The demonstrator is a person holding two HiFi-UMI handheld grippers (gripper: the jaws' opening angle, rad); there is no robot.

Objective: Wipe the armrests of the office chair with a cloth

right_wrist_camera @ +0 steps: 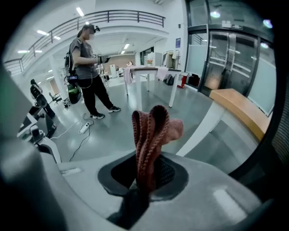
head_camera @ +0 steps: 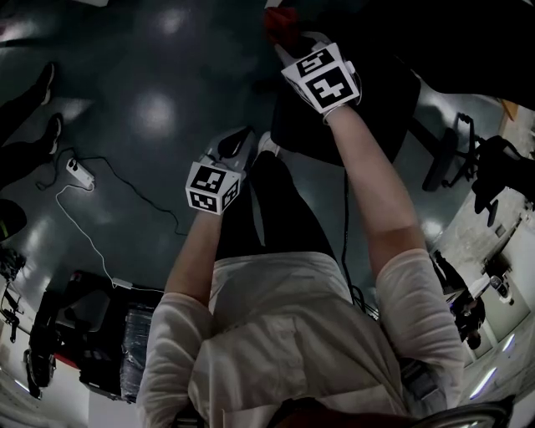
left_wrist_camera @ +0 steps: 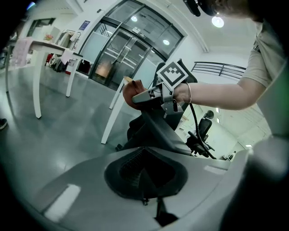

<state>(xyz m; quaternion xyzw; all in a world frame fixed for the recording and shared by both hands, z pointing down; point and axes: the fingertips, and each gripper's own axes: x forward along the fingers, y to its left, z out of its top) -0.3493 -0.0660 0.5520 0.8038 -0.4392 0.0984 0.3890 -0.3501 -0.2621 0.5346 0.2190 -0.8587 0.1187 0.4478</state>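
Two grippers in view, both held out ahead of the wearer over a dark, glossy floor (head_camera: 150,109).

Right gripper (head_camera: 291,40): jaws clamped on a reddish knitted cloth (right_wrist_camera: 151,135). The cloth stands up out of the jaws in bunched folds, its top flopped to one side. In the head view the cloth (head_camera: 280,21) shows as a red patch past the gripper's tip, at the far edge of the black office chair (head_camera: 351,117).

Left gripper (left_wrist_camera: 143,173): jaws drawn together, nothing between them. It hangs lower and nearer the wearer's body, beside the dark trouser legs, well apart from the cloth.

From the left gripper view, the right gripper (left_wrist_camera: 153,97) sits just above a slanted dark part of the office chair (left_wrist_camera: 156,131), with the cloth (left_wrist_camera: 132,92) jutting out sideways. Whether the cloth touches the chair cannot be told.

Surroundings: a white power strip (head_camera: 79,171) with its cable on the floor; a standing person (right_wrist_camera: 86,67) near a white table (right_wrist_camera: 149,72); a wooden bench (right_wrist_camera: 239,108) by glass walls.
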